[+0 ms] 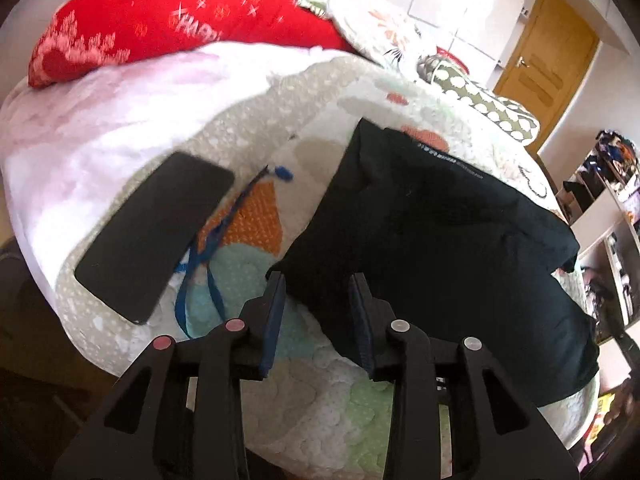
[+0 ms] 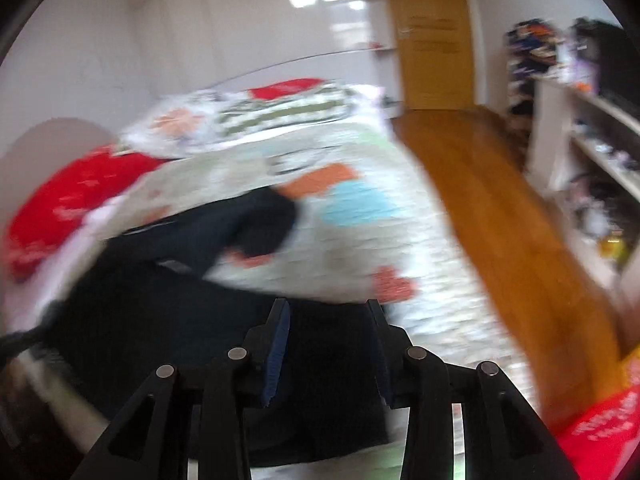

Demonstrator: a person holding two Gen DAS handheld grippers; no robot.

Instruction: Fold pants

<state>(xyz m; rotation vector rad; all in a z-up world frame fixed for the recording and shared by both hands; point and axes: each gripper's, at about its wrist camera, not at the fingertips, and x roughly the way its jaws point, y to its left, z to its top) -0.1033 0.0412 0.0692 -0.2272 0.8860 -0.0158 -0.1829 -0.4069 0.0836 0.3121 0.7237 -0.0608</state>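
The black pants (image 1: 440, 220) lie folded into a thick bundle on the patterned quilt (image 1: 256, 112) of a bed. My left gripper (image 1: 317, 280) hovers over the bundle's near left corner. Its blue-padded fingers (image 1: 276, 308) stand apart and do not press the cloth, which shows in the gap between them. In the blurred right wrist view the pants (image 2: 160, 300) fill the lower left. My right gripper (image 2: 328, 306) is above their near edge, open, with dark fabric seen between the fingers but not pinched.
A black phone (image 1: 156, 232) and a blue lanyard (image 1: 212, 248) lie on the quilt left of the pants. A red pillow (image 1: 160, 20) sits at the bed's far side. A wooden floor (image 2: 500, 220), a door (image 1: 548, 60) and cluttered shelves (image 2: 592, 140) are to the right.
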